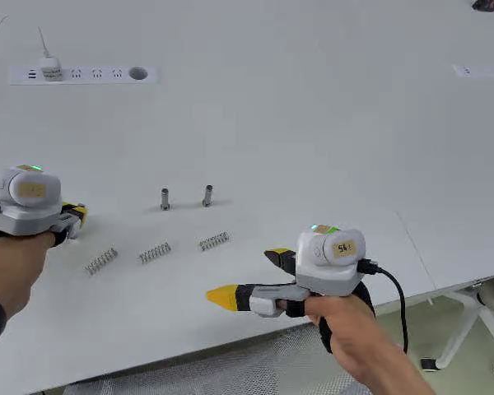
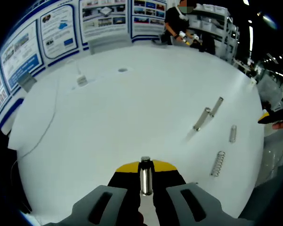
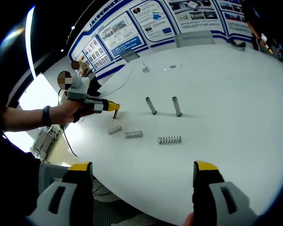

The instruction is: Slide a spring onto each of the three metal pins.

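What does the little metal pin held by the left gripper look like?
The pin is a small, shiny, silver-coloured metal rod with what looks like a slightly wider collar at one end. The left gripper has its yellow-tipped jaws shut on it, and it points down toward the white table, left of the three springs. Whether its tip touches the table, I cannot tell.

The bench (image 1: 313,123) is plain white. The 2 pins (image 1: 165,198) on it are dull grey metal, like the pin (image 2: 145,179) in the left claw (image 2: 145,169). The 3 springs (image 1: 155,253) are silvery coils. The left claw and the right claw (image 1: 249,277) match: white-and-grey bodies, yellow tips with black, green light, tan label. The cable (image 1: 399,296) is black, the power strip (image 1: 82,74) white, the posters (image 3: 108,40) blue and white.
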The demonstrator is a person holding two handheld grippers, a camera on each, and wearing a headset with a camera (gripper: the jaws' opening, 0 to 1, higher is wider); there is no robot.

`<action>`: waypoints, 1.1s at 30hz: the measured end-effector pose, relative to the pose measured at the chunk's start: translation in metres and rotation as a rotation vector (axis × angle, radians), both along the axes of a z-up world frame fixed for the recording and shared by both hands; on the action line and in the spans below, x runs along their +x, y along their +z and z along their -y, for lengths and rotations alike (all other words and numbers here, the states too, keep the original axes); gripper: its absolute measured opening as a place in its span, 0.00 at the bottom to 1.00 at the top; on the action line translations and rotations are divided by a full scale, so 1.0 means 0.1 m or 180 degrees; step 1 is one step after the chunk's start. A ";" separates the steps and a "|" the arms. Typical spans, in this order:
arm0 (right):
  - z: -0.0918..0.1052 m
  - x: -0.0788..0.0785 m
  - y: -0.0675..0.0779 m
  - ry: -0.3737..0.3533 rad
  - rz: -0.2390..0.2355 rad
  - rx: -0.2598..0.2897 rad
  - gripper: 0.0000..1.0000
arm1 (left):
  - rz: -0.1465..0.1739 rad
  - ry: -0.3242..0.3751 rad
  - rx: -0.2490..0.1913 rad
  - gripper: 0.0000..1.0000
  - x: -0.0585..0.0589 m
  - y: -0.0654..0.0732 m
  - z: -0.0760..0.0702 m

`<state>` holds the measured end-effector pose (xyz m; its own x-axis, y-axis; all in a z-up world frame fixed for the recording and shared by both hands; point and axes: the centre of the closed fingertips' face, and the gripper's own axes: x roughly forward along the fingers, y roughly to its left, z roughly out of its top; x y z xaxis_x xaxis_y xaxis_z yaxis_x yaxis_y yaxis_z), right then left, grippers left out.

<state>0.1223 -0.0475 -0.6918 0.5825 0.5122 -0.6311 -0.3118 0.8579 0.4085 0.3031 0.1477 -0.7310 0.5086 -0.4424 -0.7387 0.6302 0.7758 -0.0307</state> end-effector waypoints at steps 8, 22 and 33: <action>-0.01 -0.01 0.00 0.0039 0.0012 -0.0030 0.89 | 0.0035 0.0066 -0.0088 0.07 0.02 0.06 -0.01; -0.04 -0.01 0.01 0.0064 0.0019 -0.0026 0.89 | 0.0093 0.0188 -0.0168 0.07 0.08 0.10 -0.04; -0.10 0.00 0.01 0.0124 0.0021 -0.0037 0.90 | 0.0184 0.0168 -0.0194 0.07 0.12 0.12 0.00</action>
<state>0.1223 -0.0376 -0.6908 0.5665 0.5273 -0.6333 -0.3476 0.8497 0.3965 0.3147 0.1475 -0.7192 0.5734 -0.4570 -0.6800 0.5906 0.8058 -0.0436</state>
